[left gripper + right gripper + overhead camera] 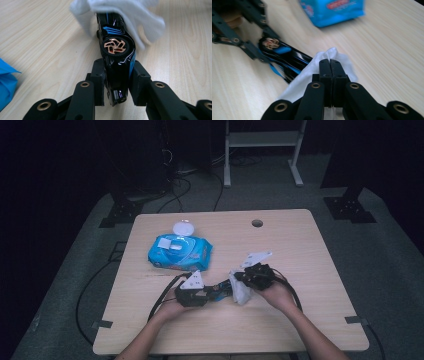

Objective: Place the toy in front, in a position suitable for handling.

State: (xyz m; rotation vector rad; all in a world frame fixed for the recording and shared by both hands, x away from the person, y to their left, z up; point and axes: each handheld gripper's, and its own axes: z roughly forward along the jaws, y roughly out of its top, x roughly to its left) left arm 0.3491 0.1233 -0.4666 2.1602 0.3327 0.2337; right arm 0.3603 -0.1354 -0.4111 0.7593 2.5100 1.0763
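A black toy car [117, 55] with blue stripes and a copper-coloured wheel lies on its side between the jaws of my left gripper [117, 82], which is shut on its rear end. In the high view the left gripper [202, 296] holds the car [220, 290] near the table's middle front. My right gripper [329, 67] is shut on a white wipe [312, 77], which drapes over the car's far end [287, 56]. The wipe [240, 290] hangs between both grippers, with the right gripper [245, 279] just to its right. The wipe [125, 12] covers the car's front.
A blue pack of wet wipes [180, 252] with its white lid flipped open lies at the table's back left. The wooden table [300, 250] has a round cable hole [257, 223] near its far edge. Cables trail off the left side.
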